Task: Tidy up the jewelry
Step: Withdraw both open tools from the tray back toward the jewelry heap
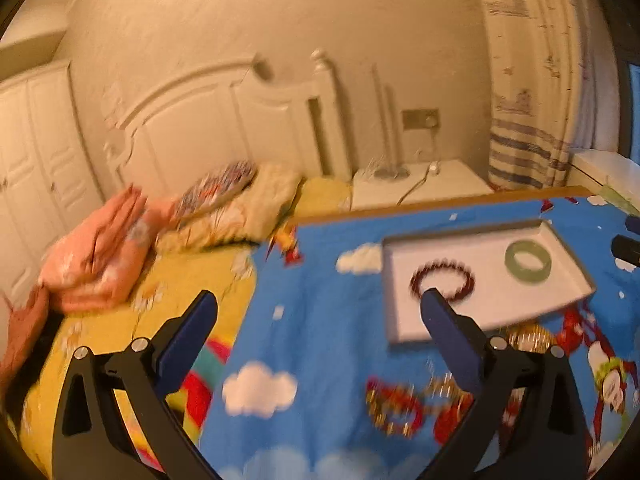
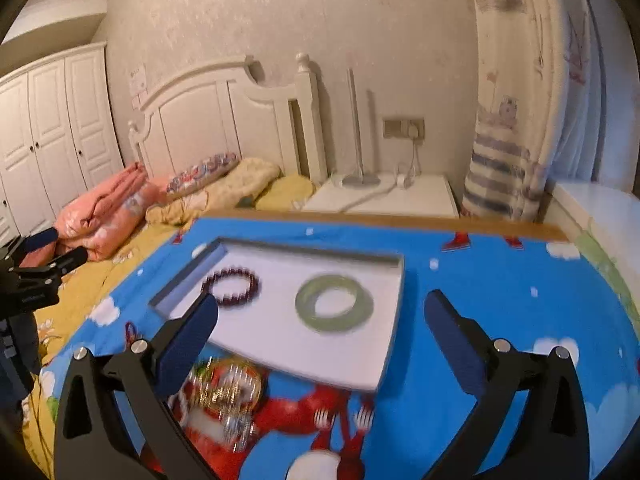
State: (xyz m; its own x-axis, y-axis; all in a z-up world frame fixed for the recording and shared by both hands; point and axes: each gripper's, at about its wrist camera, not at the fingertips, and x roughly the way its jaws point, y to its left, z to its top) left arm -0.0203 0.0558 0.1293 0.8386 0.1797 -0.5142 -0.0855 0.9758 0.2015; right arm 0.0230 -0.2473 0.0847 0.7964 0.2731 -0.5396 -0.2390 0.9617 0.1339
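A white tray (image 2: 376,364) lies on the blue cartoon cloth. In it are a dark red bead bracelet (image 2: 234,286) on the left and a pale green bangle (image 2: 334,303) on the right. The tray (image 1: 408,332), bead bracelet (image 1: 442,280) and bangle (image 1: 528,261) also show in the left wrist view. Gold jewelry (image 2: 228,386) lies on the cloth just in front of the tray; it is blurred in the left wrist view (image 1: 528,338). My left gripper (image 1: 318,306) is open and empty, left of the tray. My right gripper (image 2: 320,306) is open and empty above the tray's near edge.
The blue cloth (image 2: 500,280) covers a board with a wooden far edge (image 2: 400,222). A bed with pink and yellow bedding (image 2: 112,208) lies to the left. A white nightstand (image 2: 400,196) and a curtain (image 2: 508,152) stand behind. The left gripper (image 2: 40,256) shows at the right wrist view's left edge.
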